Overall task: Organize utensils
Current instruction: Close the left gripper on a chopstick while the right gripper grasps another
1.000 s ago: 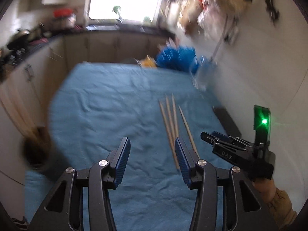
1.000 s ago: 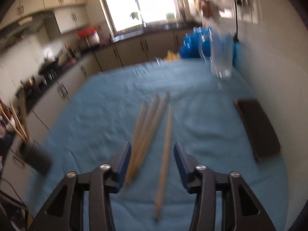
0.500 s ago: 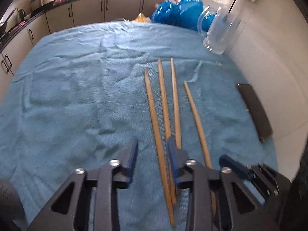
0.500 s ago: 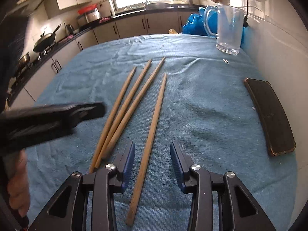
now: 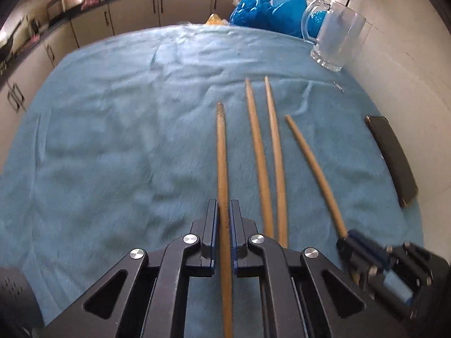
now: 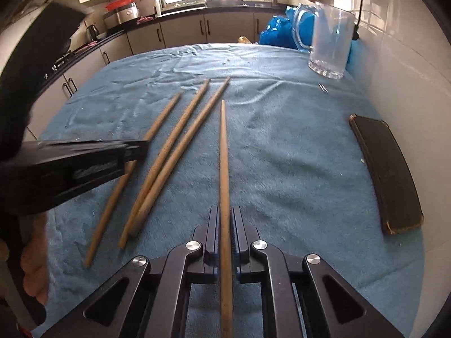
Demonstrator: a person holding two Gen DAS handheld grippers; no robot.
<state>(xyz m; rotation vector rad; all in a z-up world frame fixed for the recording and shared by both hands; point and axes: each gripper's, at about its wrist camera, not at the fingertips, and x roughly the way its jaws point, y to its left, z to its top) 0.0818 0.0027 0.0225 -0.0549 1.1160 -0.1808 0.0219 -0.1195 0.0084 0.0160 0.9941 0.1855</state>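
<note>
So right at my end, my left gripper (image 5: pixel 224 211) is clamped on the leftmost chopstick (image 5: pixel 221 152), the stick running straight out between the two blue pads and back under the gripper body. Same deal on the other side: my right gripper (image 6: pixel 225 217) is pinched shut on the rightmost chopstick (image 6: pixel 224 146), which pokes out forward over the blue towel (image 6: pixel 282 155). From the left wrist view you can see the right gripper (image 5: pixel 363 249) low at the right, sitting at the near end of that chopstick (image 5: pixel 313 169). From the right wrist view the left gripper (image 6: pixel 84 163) comes in from the left, on top of its stick (image 6: pixel 160 121).

Between those two, the middle pair of chopsticks (image 5: pixel 267 155) just lies flat on the towel, side by side, touching near my end and fanning apart a bit further out.

Further along on the right, close to the tiled wall, there's a dark flat case (image 6: pixel 386 169) lying on the towel. Past that, at the far right corner of the towel, a clear glass mug (image 6: pixel 329 45) stands upright, with a blue plastic bag (image 5: pixel 267 11) right behind it. Kitchen cabinets (image 6: pixel 183 31) run along the back.
</note>
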